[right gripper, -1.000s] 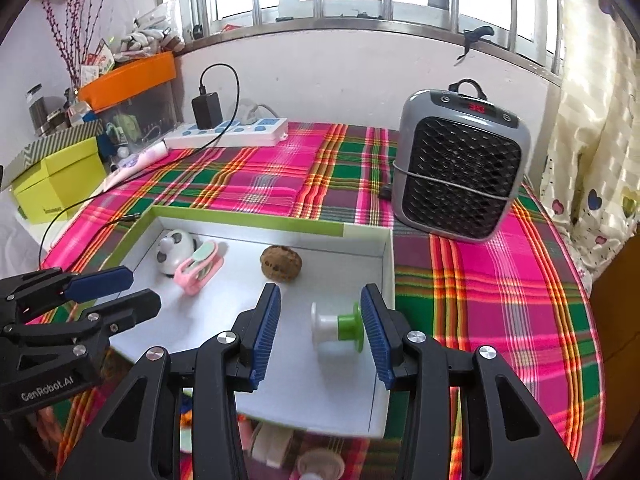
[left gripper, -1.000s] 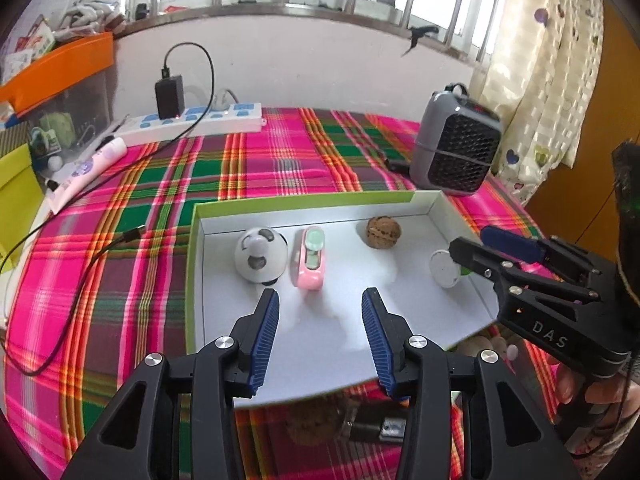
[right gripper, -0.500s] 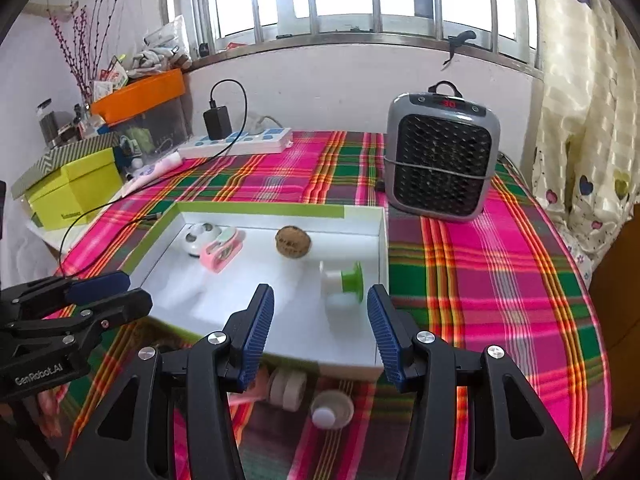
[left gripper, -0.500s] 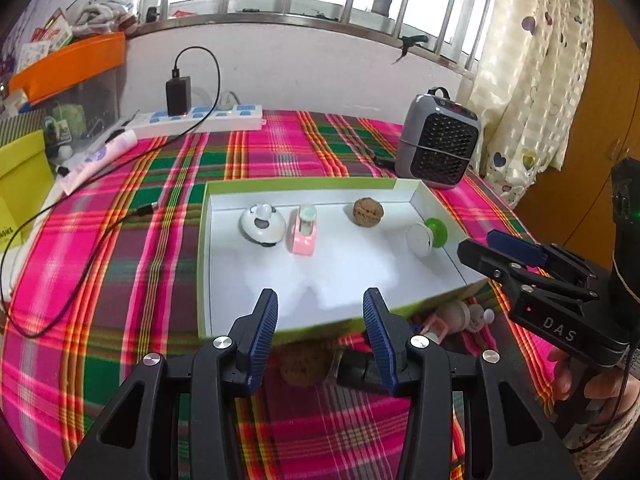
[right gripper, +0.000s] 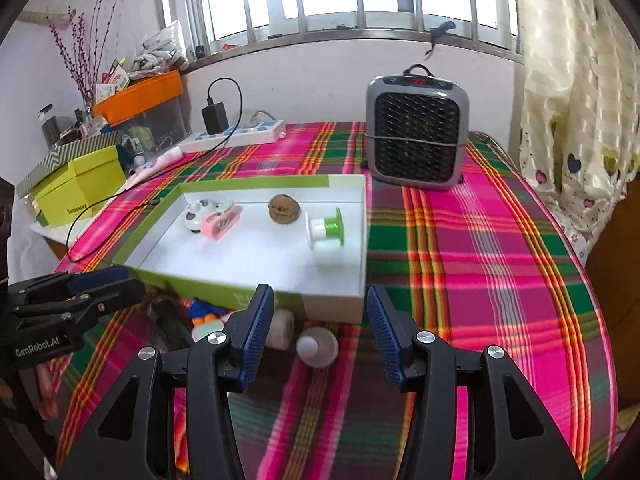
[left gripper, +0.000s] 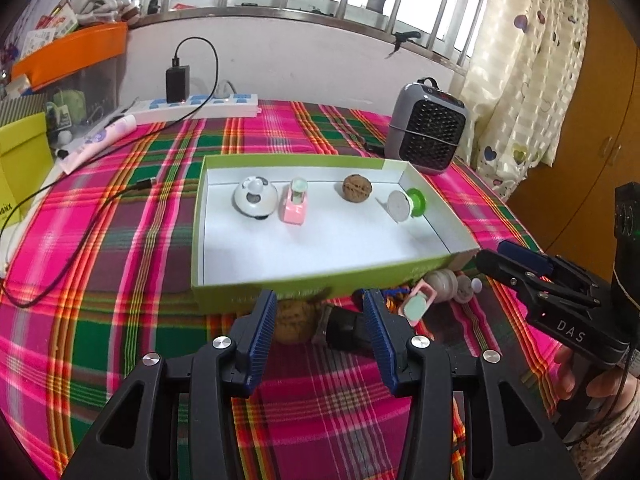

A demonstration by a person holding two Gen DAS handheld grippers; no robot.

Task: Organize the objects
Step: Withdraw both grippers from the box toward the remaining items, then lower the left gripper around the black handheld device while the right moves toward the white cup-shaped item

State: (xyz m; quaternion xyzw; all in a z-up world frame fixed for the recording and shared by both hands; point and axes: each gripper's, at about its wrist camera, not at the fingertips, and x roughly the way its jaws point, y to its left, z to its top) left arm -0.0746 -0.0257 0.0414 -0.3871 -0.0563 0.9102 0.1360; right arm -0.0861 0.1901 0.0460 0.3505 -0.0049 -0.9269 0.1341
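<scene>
Looking down both cameras, I have each pair of fingers hanging over the checked cloth just short of the tray's (left gripper: 304,292) near wall, where the loose things still lie. My left gripper (left gripper: 320,320) stands about half open with nothing between its blue pads; a walnut (left gripper: 292,322) sits just ahead of its left finger, and a dark block (left gripper: 344,326) lies across the gap, its long axis running side to side, so I judge I'd need to roll the wrist before closing on it. My right gripper (right gripper: 320,330) is wider and also empty. A small white cap (right gripper: 318,346) lies between and just beyond its fingertips, round, so no axis to worry about, with a pale spool (right gripper: 280,328) just beside its left finger. The right hand looks the nearer to a clean pick. Inside the tray a second walnut (right gripper: 283,209) and a green-and-white spool (right gripper: 326,232) lying on its side, green end toward the heater (right gripper: 416,142), are already placed.
</scene>
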